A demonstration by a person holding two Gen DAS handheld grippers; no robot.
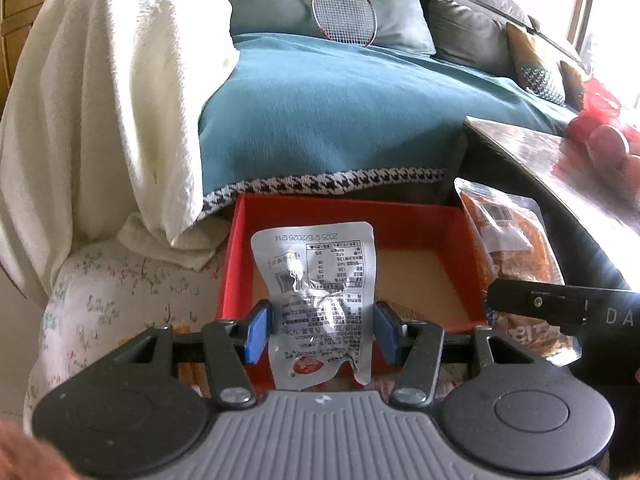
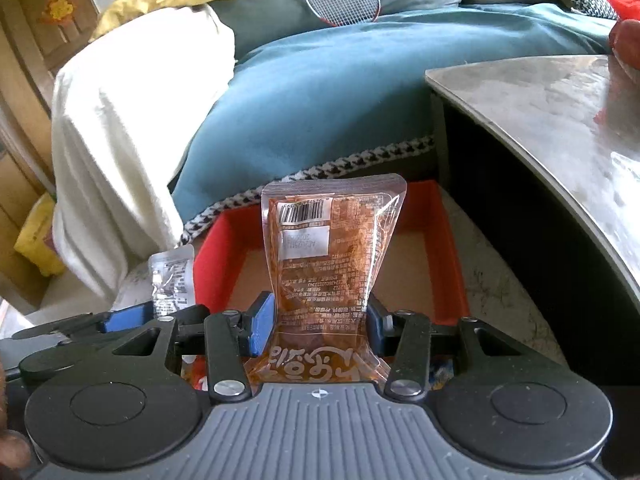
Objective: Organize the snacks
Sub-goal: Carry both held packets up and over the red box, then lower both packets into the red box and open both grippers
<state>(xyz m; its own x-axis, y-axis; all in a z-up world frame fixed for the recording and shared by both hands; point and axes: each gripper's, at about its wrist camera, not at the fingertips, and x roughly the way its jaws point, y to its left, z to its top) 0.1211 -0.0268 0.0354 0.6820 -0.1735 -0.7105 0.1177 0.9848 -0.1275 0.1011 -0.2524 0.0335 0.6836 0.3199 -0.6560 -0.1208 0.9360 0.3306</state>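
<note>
Behind everything, a sofa point(image 1: 340, 120) under a teal cover fills the back of both views, with a white blanket point(image 1: 100, 100) draped over its left arm and a red racket point(image 1: 344, 14) leaning on a grey cushion point(image 1: 280, 4). To the right stands a table point(image 2: 540, 120) with a shiny curved top, and blurred red things point(image 1: 600, 120) sit at its far edge.

Down in front of the sofa, between the blanket and the table, lies a shallow red box point(image 1: 352, 216) with a tan floor, which looks bare where it shows.

Over its near edge the left gripper point(image 1: 320, 330) is clamped on a silver pouch point(image 1: 316, 280), blue pads pressed to its sides, the pouch standing upright with its printed back to the camera.

Just to the right, the right gripper point(image 2: 318, 328) is closed on a clear brown pouch point(image 2: 332, 248) with a barcode label near its top, also upright above the box. Each view catches the other gripper and its pouch at the edge of the frame, the two side by side and near each other.
</note>
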